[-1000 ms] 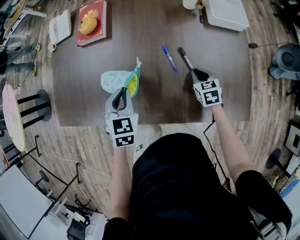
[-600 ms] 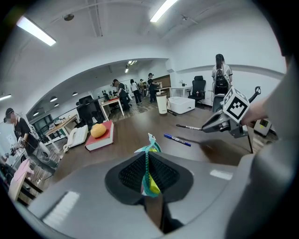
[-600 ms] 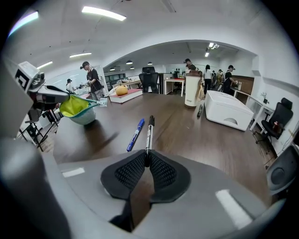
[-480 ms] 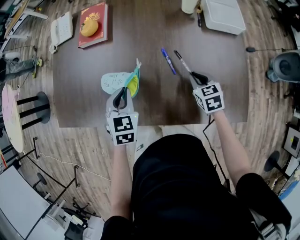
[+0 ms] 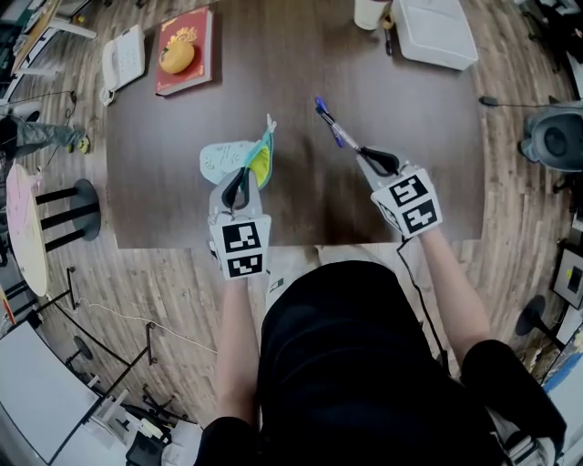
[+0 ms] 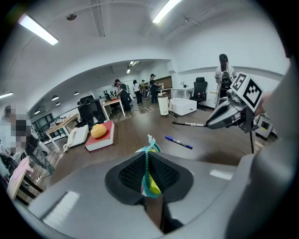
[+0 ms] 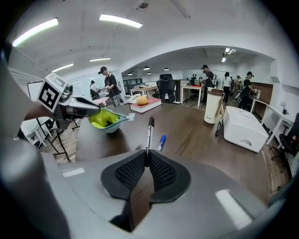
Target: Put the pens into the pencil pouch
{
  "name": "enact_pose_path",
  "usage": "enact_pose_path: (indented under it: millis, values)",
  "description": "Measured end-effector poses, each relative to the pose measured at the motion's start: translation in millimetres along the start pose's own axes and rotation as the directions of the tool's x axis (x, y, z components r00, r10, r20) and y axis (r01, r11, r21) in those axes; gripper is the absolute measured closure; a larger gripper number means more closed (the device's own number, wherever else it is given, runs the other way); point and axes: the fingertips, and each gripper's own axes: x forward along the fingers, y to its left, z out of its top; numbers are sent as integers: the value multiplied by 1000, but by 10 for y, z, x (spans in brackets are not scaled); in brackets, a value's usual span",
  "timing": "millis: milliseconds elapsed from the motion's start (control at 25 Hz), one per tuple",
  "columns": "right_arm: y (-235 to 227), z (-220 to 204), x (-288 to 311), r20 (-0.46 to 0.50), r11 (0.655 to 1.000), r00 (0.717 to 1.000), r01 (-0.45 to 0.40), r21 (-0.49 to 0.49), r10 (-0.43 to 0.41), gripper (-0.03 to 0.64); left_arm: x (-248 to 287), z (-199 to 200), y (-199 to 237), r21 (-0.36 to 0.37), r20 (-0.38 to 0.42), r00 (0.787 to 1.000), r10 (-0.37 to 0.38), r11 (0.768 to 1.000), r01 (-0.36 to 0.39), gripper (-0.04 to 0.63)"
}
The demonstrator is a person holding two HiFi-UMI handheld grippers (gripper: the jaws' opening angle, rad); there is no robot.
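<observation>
My left gripper (image 5: 240, 185) is shut on the rim of the light-blue pencil pouch (image 5: 228, 157), lifting it so that its yellow-green inside (image 7: 103, 118) gapes. The pouch's zipper edge (image 6: 148, 150) runs up between the jaws of my left gripper (image 6: 148, 163). My right gripper (image 7: 146, 161) is shut on a black pen (image 7: 149, 133), held above the table and pointing away from me. In the left gripper view that black pen (image 6: 188, 124) sticks out level from my right gripper (image 6: 210, 124). A blue pen (image 5: 321, 107) lies on the dark table (image 5: 182, 214), right under the held pen in the head view.
A red book with an orange object on it (image 5: 185, 50) and a white telephone (image 5: 123, 56) lie at the far left. A white box (image 5: 439, 27) and a white cup (image 5: 369, 9) stand at the far right. Office chairs and several people are beyond the table.
My right gripper has risen with the black pen and swung it left, so it now lines up over the blue pen. The left gripper and pouch have stayed still.
</observation>
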Motion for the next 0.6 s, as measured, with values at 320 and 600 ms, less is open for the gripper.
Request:
enact_pose_path:
  millis: [320,600]
  values:
    - [230,124,-43,17,997,997,-70,-35,71,574,22,38,9,-2,4,1000,-3,1000,3,578]
    - [444,233,-77,34,989,991,-130,-64,132,574,15,45,28,-3,5,1000,-8,1000,8,578]
